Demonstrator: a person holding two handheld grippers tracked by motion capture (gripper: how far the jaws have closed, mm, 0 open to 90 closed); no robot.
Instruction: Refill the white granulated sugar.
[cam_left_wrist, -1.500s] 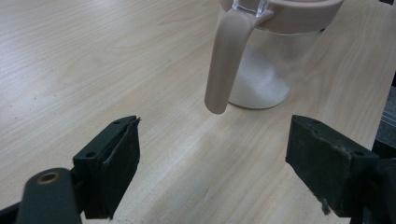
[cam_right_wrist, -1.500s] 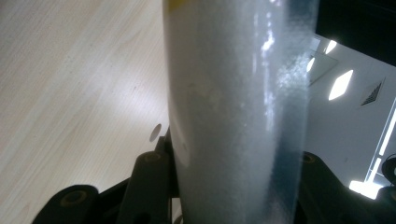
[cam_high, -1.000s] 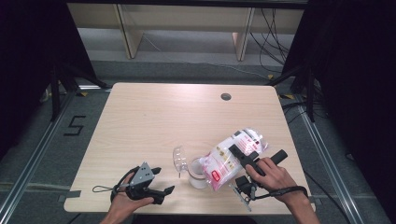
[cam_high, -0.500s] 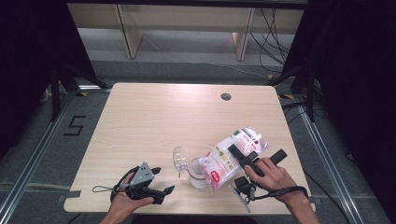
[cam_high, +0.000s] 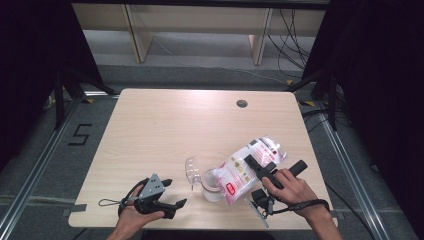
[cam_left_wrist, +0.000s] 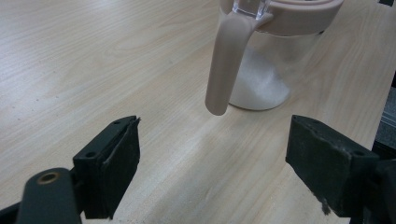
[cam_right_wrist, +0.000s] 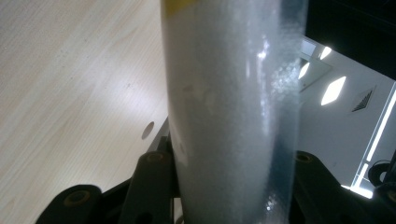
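- Right gripper (cam_high: 257, 167) has its fingers clamped on a plastic bag (cam_high: 245, 167) of white granules; in the right gripper view the bag wall (cam_right_wrist: 233, 107) sits squeezed between the two black jaws.
- Bag's long axis runs diagonally in the high view: upper end up and to the right, over the table (cam_high: 165, 130), mouth end down and to the left, tipped over the jar.
- Jar (cam_high: 212, 184) is a clear container with a pink rim, standing upright on the table near the front edge, just left of the right hand (cam_high: 290, 187). Its clear flip lid (cam_high: 191, 171) stands open on the jar's left side.
- The left gripper view shows a low mound of white granules (cam_left_wrist: 259, 88) in the jar bottom, the jar mostly unfilled. Pink handle (cam_left_wrist: 224, 65) hangs down toward this camera.
- Key relation: bag mouth lies over or at the jar's rim; whether it touches cannot be told. Judged, the pour depends on keeping that lower end above the opening as the upper end is raised.
- Left gripper (cam_high: 170, 195) rests low on the table, left of the jar and a little apart, fingers (cam_left_wrist: 112, 163) spread wide and holding nothing; the jar lies straight ahead between them.
- Left is the nearer free hand to steady the jar if it shifts.
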